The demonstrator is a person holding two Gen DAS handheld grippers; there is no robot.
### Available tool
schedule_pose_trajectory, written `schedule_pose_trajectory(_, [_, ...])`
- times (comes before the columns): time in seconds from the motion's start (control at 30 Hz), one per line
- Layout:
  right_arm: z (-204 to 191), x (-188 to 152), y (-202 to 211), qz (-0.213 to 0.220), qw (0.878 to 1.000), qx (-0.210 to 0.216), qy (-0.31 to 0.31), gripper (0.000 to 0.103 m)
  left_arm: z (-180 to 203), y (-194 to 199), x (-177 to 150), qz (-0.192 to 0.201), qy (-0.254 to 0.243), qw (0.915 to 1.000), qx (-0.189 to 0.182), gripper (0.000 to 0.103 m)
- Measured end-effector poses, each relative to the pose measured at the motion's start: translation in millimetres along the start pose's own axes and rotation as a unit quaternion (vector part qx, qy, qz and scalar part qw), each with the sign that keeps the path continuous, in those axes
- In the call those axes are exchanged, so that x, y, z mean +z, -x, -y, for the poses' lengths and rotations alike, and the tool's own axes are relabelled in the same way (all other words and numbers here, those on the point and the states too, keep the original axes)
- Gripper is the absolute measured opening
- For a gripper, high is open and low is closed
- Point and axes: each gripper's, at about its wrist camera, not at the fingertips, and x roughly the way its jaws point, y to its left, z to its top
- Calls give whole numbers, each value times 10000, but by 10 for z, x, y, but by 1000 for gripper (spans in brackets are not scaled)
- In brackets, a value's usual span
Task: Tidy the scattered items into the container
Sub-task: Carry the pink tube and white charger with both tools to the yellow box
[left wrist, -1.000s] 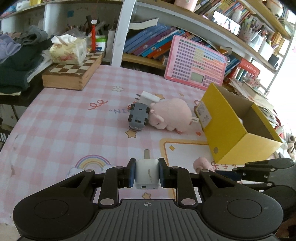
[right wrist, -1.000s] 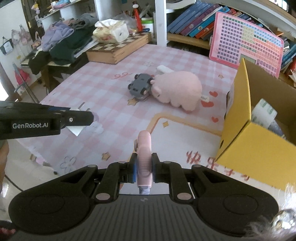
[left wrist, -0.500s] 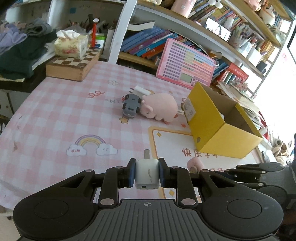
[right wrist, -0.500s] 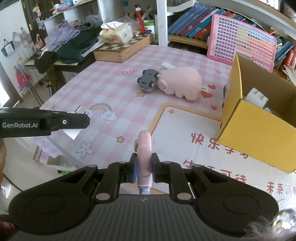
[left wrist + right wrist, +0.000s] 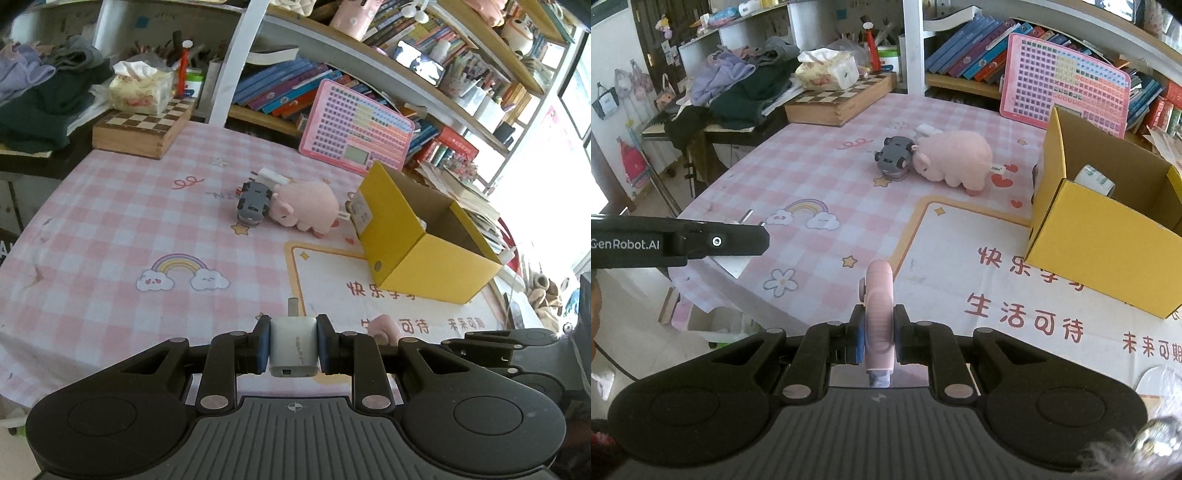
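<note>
Both grippers loaded, both held off the near edge of the table, neither yet over the container.

Left gripper [image 5: 293, 345]: jaws clamped on a white USB charger plug [image 5: 293, 347], prong end pointing forward past the fingertips. Right gripper [image 5: 878, 338]: jaws clamped on a slim pink handheld device [image 5: 879, 314] — exact type not legible — which stands up between the pads with its rounded end forward.

Yellow cardboard box [image 5: 1108, 236] sits on the right of the checked tablecloth [image 5: 110, 240], open top, a tape roll [image 5: 1095, 179] already inside. It lies well ahead of and to the right of both sets of jaws.

Judgement for the carry: bring each gripper over the box's near wall, clear the rim, let go only when the item is above the opening — one hand at a time, so the grippers do not collide.

Still loose on the cloth: pink plush pig [image 5: 306, 210], with grey toy car [image 5: 253, 203] touching its snout.
</note>
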Motion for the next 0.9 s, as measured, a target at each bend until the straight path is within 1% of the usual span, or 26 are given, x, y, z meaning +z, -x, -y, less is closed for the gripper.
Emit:
schedule_pose_trajectory(0.27, [-30,-90,133,24,9999,-111,-100,14,19,65,-62,-25,-13,9999,-149,23])
schedule_pose_trajectory(0.5, [-3,-218,232,6,9994,-226,-253,14,82,56,-129,-146,-36,9994,-315,23])
schedule_pose_trajectory(0.7, [47,-311,323,36,9987,-340,-389,14,186,33,-157,-222,-151,9985,-470,23])
schedule_pose_trajectory(0.9, [135,-416,425,67,9968,-538,-595,14,336,-17,-193,-374,-351,9962,-710,23])
